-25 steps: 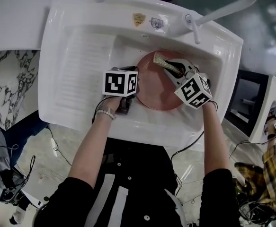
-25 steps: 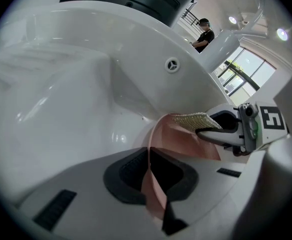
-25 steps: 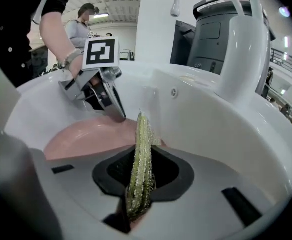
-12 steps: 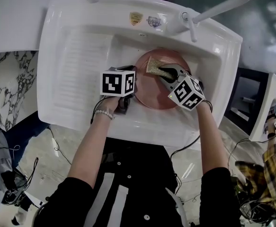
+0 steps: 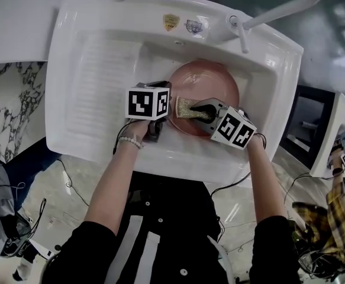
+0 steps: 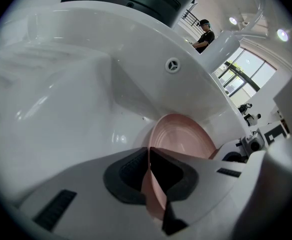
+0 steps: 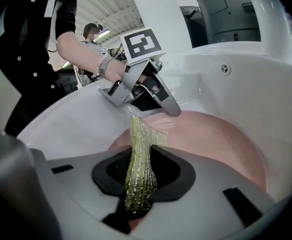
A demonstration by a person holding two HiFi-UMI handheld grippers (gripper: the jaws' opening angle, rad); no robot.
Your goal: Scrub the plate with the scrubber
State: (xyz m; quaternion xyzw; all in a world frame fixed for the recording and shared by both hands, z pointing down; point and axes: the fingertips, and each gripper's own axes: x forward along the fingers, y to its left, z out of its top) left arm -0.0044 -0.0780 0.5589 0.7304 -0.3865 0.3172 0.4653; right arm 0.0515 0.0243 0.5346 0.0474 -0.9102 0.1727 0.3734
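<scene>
Scrubber point(image 5: 186, 107), clamped in right tool point(image 7: 144, 153), slid, seemingly rubbing, toward left tool point(image 6: 149, 156) gripping plate point(image 5: 210, 81).

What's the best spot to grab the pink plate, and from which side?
Probably the thin rim, coming from the left. The plate is wide and shallow, so only its edge fits between jaws; the left gripper pinches it there, leaving the face free for the scrubber.

I can read no words or numbers here. A gold sticker point(image 5: 171, 22) and a pale sticker point(image 5: 194, 26) sit on the sink's back rim point(image 5: 136, 7), their print too small. The left cube point(image 5: 148, 103) and right cube point(image 5: 234, 128) show only black-and-white square patterns.
</scene>
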